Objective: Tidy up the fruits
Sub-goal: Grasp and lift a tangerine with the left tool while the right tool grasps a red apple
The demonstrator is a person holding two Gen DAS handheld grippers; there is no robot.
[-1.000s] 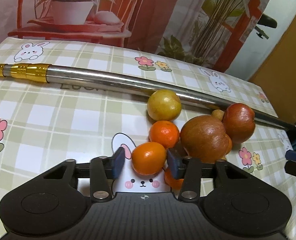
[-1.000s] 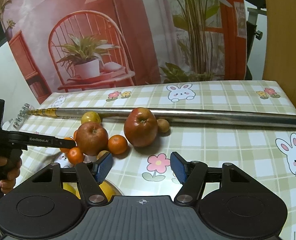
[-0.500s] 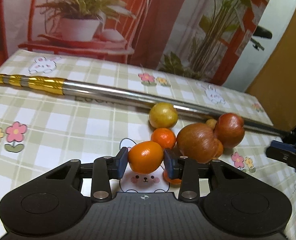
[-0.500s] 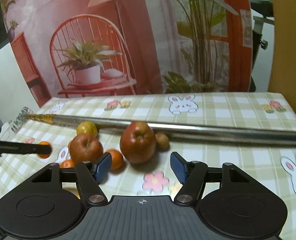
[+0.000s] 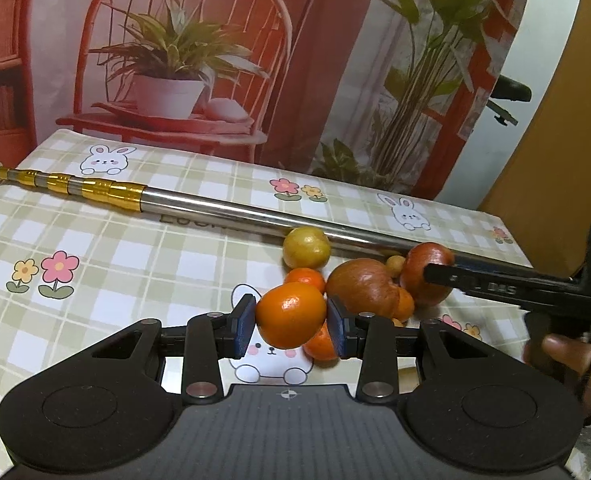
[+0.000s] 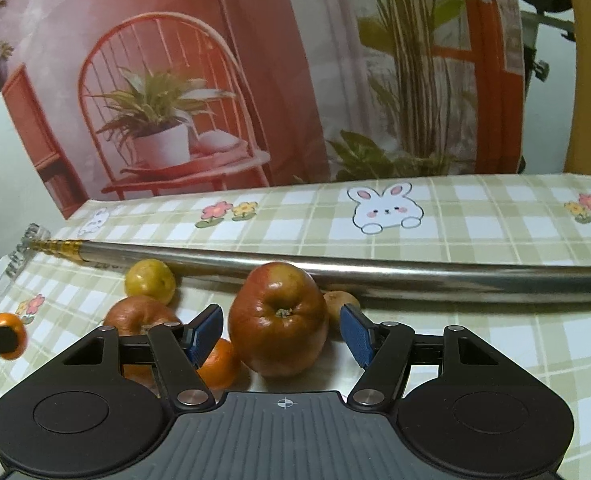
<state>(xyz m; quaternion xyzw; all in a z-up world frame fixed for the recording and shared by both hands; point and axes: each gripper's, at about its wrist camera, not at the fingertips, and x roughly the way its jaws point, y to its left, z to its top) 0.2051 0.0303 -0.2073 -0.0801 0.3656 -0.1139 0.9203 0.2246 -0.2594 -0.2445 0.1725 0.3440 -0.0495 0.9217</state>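
Meanwhile, the left tool (image 5: 291, 326) gripped a tangerine (image 5: 290, 315) by its sides, raised just above the fruit pile at the near middle of the bench (image 5: 135, 248). The right tool (image 6: 281, 330) stood open, its pads either side of a red apple (image 6: 279, 318) but apparently not yet touching. The apple looked firm, smooth and fairly heavy, best held across its widest part; the soft-skinned tangerine wanted only light pressure. A steel pole (image 6: 415, 276) lay beyond.
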